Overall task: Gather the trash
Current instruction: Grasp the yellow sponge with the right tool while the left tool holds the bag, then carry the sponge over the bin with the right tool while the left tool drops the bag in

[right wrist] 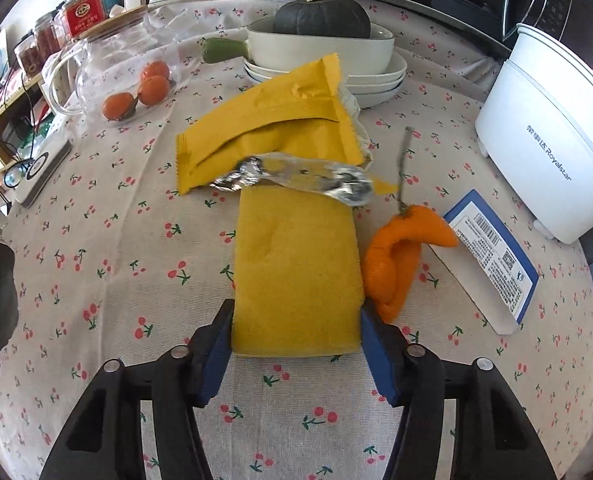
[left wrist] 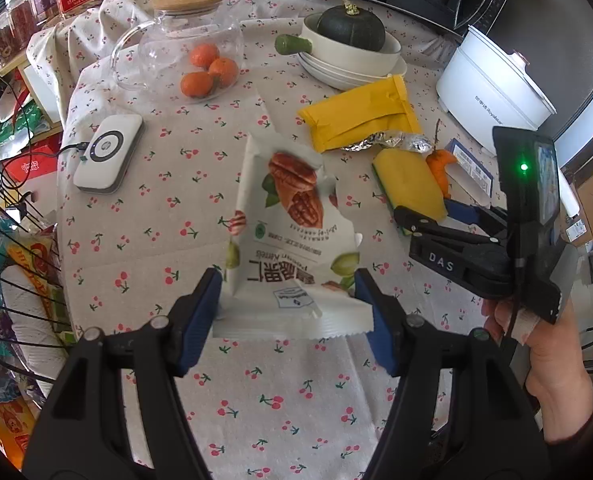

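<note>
The left claw (left wrist: 288,300) is clamped on the torn white nut packet (left wrist: 286,236), pinching its sealed lower edge so the open end hangs clear of the worktop (left wrist: 144,216), lifted presumably to be carried off as trash. The right claw (right wrist: 296,332) sits with its blue pads either side of the yellow sponge (right wrist: 296,268); whether it actually grips I cannot tell. Just beside the sponge lies an orange peel (right wrist: 392,256) and a blue-edged card (right wrist: 492,256). Beyond, toward the middle of the worktop, the yellow wrapper (right wrist: 272,128) and crumpled foil (right wrist: 296,178) wait as likely trash. Farthest, near the back edge, stand the stacked bowls (right wrist: 320,52)
</note>
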Demonstrator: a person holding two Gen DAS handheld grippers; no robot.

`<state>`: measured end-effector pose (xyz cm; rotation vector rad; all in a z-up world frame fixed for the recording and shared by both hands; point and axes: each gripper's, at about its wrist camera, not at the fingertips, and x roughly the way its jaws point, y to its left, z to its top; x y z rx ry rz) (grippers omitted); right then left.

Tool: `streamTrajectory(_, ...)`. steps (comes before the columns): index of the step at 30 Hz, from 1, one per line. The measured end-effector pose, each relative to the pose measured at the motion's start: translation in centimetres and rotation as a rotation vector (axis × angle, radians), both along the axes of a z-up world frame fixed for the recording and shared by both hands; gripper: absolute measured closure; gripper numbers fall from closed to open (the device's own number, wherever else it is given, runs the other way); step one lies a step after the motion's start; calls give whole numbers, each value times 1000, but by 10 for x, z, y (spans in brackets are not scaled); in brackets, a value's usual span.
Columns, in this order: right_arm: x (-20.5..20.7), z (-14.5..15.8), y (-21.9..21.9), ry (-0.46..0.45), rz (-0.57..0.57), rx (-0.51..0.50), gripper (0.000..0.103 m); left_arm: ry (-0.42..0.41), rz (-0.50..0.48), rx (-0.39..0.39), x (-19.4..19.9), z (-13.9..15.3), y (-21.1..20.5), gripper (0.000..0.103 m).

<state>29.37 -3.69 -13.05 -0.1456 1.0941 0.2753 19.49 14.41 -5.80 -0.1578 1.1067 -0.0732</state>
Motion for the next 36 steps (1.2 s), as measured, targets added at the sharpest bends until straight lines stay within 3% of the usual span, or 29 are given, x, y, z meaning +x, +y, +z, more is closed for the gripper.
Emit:
streamTrajectory(10, -74, 56, -43, -68, 73, 80, 45, -20, -24, -53, -8, 9, -6, 35)
streamTrajectory(19, -133, 84, -103, -69, 26, 115, 46, -1, -115, -124, -16, 10, -40, 35)
streamTrajectory(28, -171, 89, -173, -76, -115, 115, 46, -4, -283, -154, -40, 16, -112, 35)
streamTrajectory(36, -203, 85, -246, -14, -295, 140, 46, 45, -437, -152, -59, 1, -185, 35)
